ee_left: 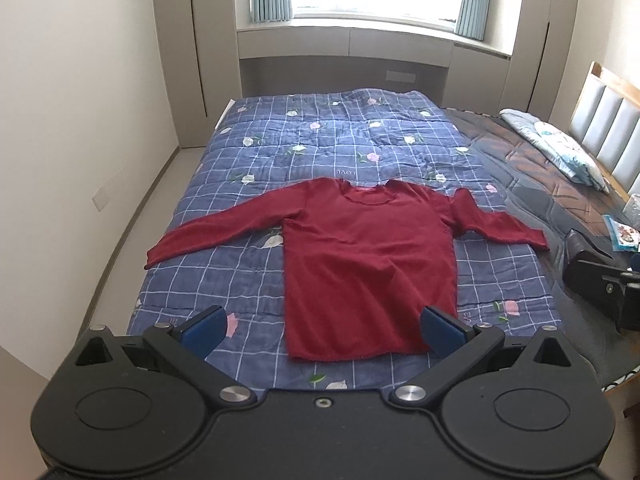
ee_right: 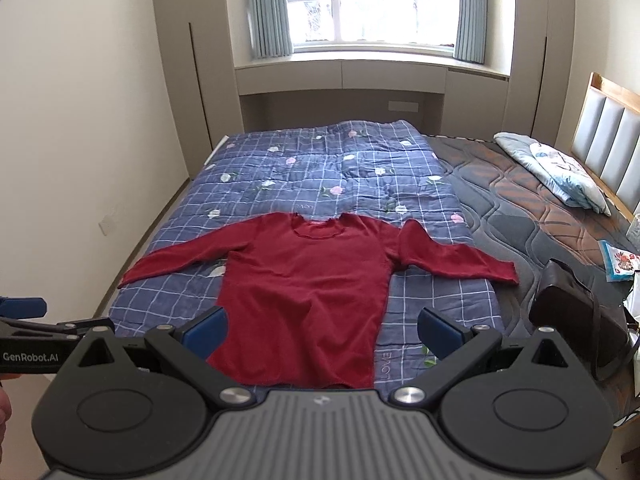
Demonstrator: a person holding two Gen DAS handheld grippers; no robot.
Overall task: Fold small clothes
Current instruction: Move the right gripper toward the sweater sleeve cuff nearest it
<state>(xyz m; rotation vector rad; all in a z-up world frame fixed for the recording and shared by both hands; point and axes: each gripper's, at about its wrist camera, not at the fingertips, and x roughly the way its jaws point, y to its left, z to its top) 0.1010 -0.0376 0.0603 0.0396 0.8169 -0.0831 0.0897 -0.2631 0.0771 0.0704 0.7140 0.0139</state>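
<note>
On the near part of the bed, over a blue checked quilt (ee_left: 320, 128) with small flowers, a dark red long-sleeved top (ee_left: 368, 264) lies flat, neckline to the far side, hem to the near side, both sleeves spread out to left and right. The left claw (ee_left: 324, 330) hangs above the hem with its blue pads wide apart and holds nothing. The right claw (ee_right: 322, 330) is the same: spread wide, empty, above the near edge of the top.

No fold is made yet, I think. A good first step would be to take one sleeve near its cuff and lay it across the body, while the other claw presses the shoulder so the cloth does not slide. The knit looks soft and thin, with light wrinkles near the waist; it may bunch if pinched too deep. The quilt is padded and a little uneven, so the pads could catch it together with the top.
</note>
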